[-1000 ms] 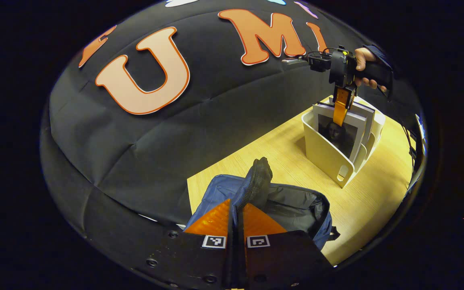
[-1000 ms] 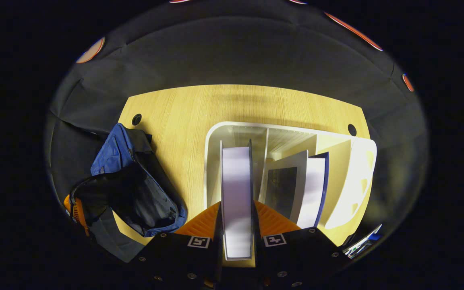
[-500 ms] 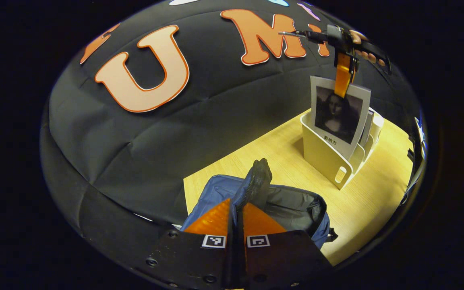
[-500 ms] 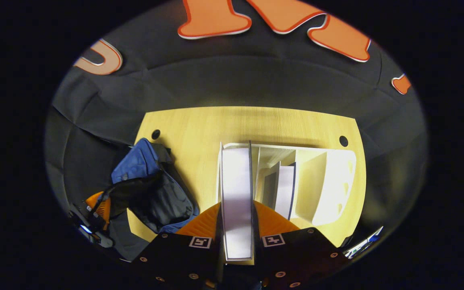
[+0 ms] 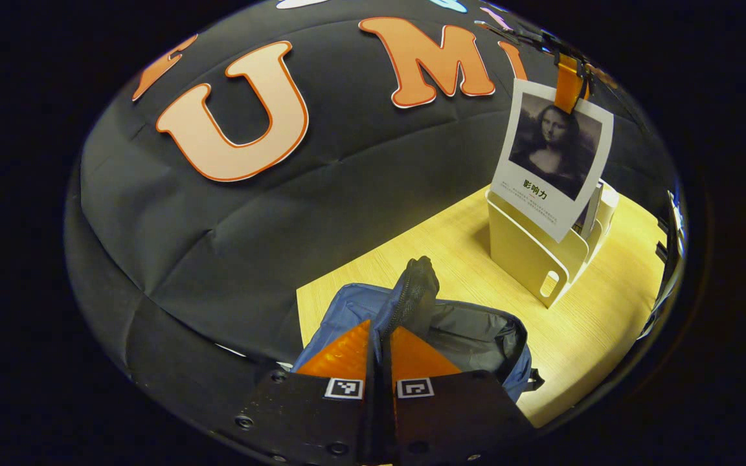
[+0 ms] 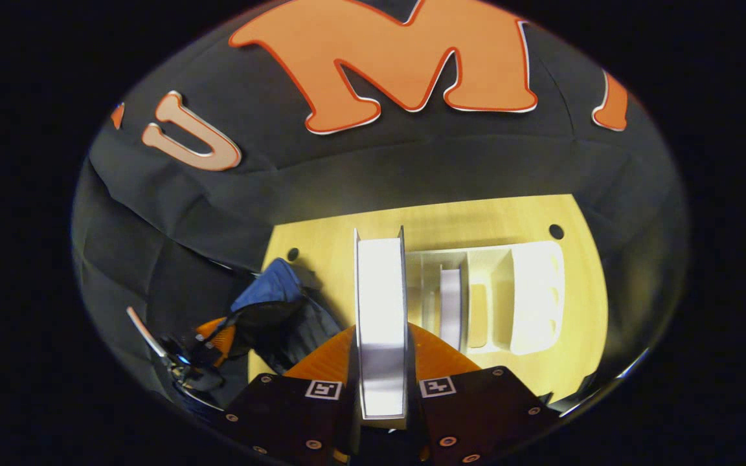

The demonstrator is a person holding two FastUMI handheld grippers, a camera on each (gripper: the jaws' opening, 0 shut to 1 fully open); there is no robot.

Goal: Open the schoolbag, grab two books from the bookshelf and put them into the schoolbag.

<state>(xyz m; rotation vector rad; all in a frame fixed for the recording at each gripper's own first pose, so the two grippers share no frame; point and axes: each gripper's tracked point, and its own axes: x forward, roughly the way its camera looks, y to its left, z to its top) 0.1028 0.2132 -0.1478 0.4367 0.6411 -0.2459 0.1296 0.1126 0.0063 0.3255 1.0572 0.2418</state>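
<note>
**One book held above the bookshelf, schoolbag pinched open**

In the left gripper view we see the left gripper with its fingers pressed together on the raised edge of the blue schoolbag, whose dark lining gapes open on the wooden table. Farther off, the right gripper holds a book by its top edge, hanging above the white bookshelf; the hand behind it is cut off at the rim. In the right gripper view both fingers clamp the book's page edge, which hides part of the shelf. A second book stands in a middle slot; we cannot make out its cover. The schoolbag sits left of the shelf, partly hidden.
</note>
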